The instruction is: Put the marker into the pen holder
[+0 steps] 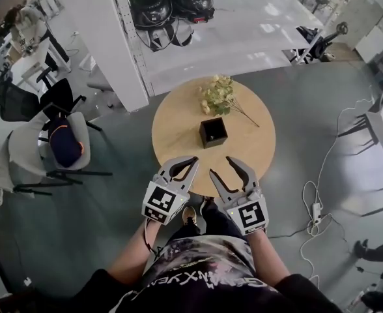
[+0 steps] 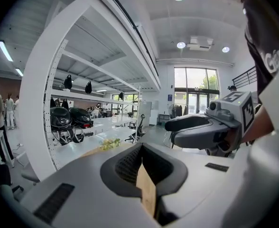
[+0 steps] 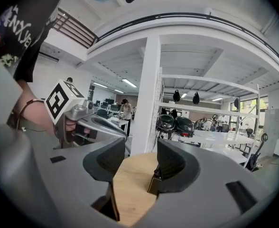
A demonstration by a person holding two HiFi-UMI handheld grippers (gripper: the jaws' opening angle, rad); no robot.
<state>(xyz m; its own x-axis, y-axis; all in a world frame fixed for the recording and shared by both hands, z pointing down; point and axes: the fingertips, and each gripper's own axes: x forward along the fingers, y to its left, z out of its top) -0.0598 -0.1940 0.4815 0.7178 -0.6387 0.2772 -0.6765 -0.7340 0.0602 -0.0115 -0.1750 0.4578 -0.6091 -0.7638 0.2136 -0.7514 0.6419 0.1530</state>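
A black square pen holder [image 1: 213, 132] stands near the middle of the round wooden table [image 1: 178, 126]. A small pale spot shows inside the holder; I cannot tell whether it is the marker. No marker lies on the table. Both grippers hover side by side at the table's near edge, pointing toward the holder. My left gripper [image 1: 186, 164] has its jaw tips together with nothing in them; in the left gripper view [image 2: 142, 148] only a sliver of wood shows below the tips. My right gripper [image 1: 222, 167] [image 3: 138, 156] stands open and empty, with the holder [image 3: 153, 185] partly hidden behind its right jaw.
A sprig of pale flowers [image 1: 219, 96] lies on the table beyond the holder. White shelving with two black helmets [image 1: 172, 5] and a white pillar [image 1: 103, 38] stand behind the table. Chairs [image 1: 55, 142] are at the left, and cables [image 1: 315, 207] lie on the floor at the right.
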